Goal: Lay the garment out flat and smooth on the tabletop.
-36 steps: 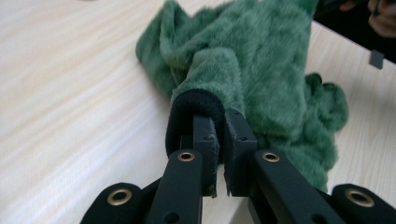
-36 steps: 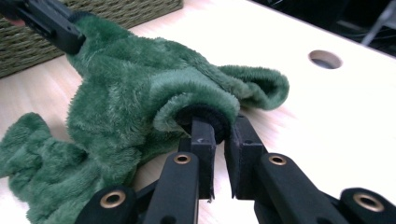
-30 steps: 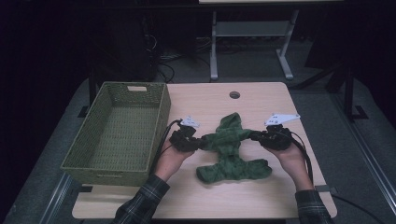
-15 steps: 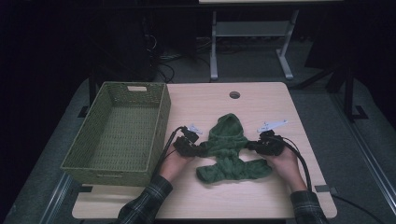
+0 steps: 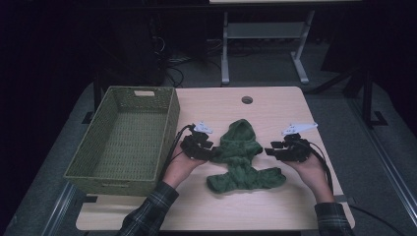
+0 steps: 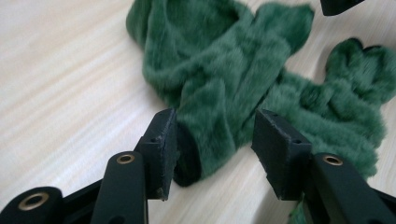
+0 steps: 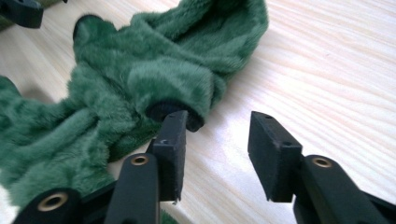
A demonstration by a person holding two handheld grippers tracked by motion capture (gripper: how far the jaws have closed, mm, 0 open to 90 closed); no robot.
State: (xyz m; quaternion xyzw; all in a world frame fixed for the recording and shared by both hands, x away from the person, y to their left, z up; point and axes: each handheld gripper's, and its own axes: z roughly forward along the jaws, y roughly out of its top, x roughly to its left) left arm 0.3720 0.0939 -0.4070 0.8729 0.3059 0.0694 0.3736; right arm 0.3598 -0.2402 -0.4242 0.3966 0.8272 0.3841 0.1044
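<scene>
A small fuzzy green garment with a hood lies spread on the light wooden table. My left gripper is at its left sleeve, open, and the sleeve end lies between the jaws. My right gripper is at the right sleeve, open; the sleeve's dark cuff touches its left pad, with bare table between the jaws. The other gripper's jaw tip shows at the top edge of the left gripper view.
A green woven basket stands empty at the table's left side, close to my left hand. A round cable hole is near the far edge. Table legs and cables lie on the dark floor beyond.
Both grippers have come down and inward from the garment's upper sides to its sleeve ends. The garment now lies flatter and more spread out.
</scene>
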